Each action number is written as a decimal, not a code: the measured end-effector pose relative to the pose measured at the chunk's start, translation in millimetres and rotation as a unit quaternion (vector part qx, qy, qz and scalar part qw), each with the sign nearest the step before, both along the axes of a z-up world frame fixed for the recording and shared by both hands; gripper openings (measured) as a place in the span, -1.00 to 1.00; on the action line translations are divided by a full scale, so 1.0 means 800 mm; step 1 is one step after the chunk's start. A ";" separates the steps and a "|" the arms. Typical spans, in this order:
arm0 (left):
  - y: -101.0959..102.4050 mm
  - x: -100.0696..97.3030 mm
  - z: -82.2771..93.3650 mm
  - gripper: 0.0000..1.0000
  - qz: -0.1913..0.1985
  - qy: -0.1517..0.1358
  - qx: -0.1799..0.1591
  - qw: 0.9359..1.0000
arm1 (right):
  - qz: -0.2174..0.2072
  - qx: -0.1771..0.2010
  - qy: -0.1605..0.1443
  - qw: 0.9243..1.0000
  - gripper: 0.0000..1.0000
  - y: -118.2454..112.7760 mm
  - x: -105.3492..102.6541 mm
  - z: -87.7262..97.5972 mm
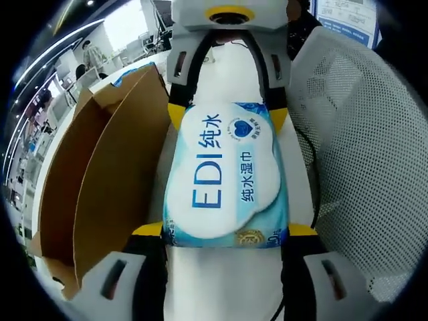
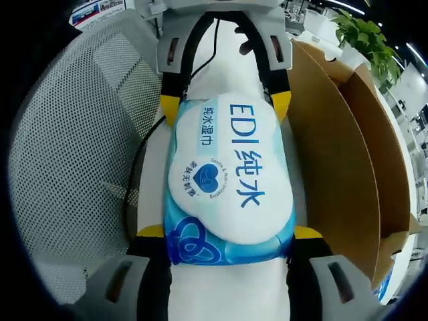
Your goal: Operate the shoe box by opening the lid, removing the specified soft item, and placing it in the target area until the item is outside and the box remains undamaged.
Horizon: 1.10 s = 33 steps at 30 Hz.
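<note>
A blue and white pack of wet wipes marked "EDI" hangs between my two grippers above a white surface. My left gripper is shut on its near end, the yellow-tipped jaws pressing both sides. My right gripper comes in from the top and is shut on the far end. From the right gripper view, the same pack sits in my right gripper, with the left gripper opposite. The open brown cardboard shoe box stands beside the pack, on the right in the right gripper view.
A grey mesh chair back stands close on the side away from the box. A black cable runs along the white tabletop. A green plant and office desks lie beyond.
</note>
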State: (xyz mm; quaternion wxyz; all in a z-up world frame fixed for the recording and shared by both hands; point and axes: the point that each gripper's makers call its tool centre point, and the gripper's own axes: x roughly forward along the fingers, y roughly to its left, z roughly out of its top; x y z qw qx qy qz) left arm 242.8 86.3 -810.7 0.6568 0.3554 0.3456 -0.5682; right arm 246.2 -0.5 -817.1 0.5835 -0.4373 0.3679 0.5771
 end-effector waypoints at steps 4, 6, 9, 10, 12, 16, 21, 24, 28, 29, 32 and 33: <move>0.002 0.000 0.006 0.36 0.001 -0.009 -0.009 1.000 | -0.010 -0.004 0.002 1.000 0.32 -0.005 -0.002 0.011; 0.003 0.001 0.010 0.37 0.003 -0.010 -0.011 1.000 | -0.021 -0.002 0.004 1.000 0.28 -0.008 0.000 0.017; 0.005 0.000 0.018 0.36 0.006 -0.009 -0.022 1.000 | -0.039 -0.005 0.007 0.999 0.26 -0.015 0.000 0.022; 0.006 -0.001 0.020 0.36 0.007 -0.008 -0.023 1.000 | -0.044 -0.003 0.008 0.999 0.26 -0.016 0.000 0.023; 0.009 -0.003 0.024 0.37 0.006 -0.012 -0.027 1.000 | -0.057 -0.001 0.008 0.998 0.28 -0.019 0.001 0.029; 0.015 -0.004 0.034 0.43 0.007 -0.026 -0.036 0.999 | -0.082 0.013 0.006 0.997 0.40 -0.014 0.007 0.042; 0.018 -0.004 0.061 0.51 0.070 -0.022 -0.079 0.994 | -0.061 0.028 -0.011 0.998 0.40 0.006 0.001 0.060; 0.024 -0.007 0.079 0.54 0.106 -0.027 -0.104 0.989 | -0.041 0.027 -0.020 0.999 0.40 0.018 -0.005 0.066; 0.039 -0.020 0.094 0.48 0.124 -0.036 -0.105 0.986 | -0.049 0.004 -0.026 0.998 0.39 0.025 -0.001 0.066; 0.041 -0.023 0.098 0.42 0.128 -0.036 -0.107 0.985 | -0.062 -0.013 -0.030 0.998 0.38 0.019 0.001 0.065; 0.045 -0.027 0.121 0.49 0.183 -0.033 -0.156 0.970 | -0.074 -0.018 -0.026 0.997 0.41 0.020 -0.001 0.067; 0.046 -0.026 0.126 0.53 0.190 -0.039 -0.164 0.967 | -0.076 -0.016 -0.025 0.997 0.41 0.020 -0.002 0.068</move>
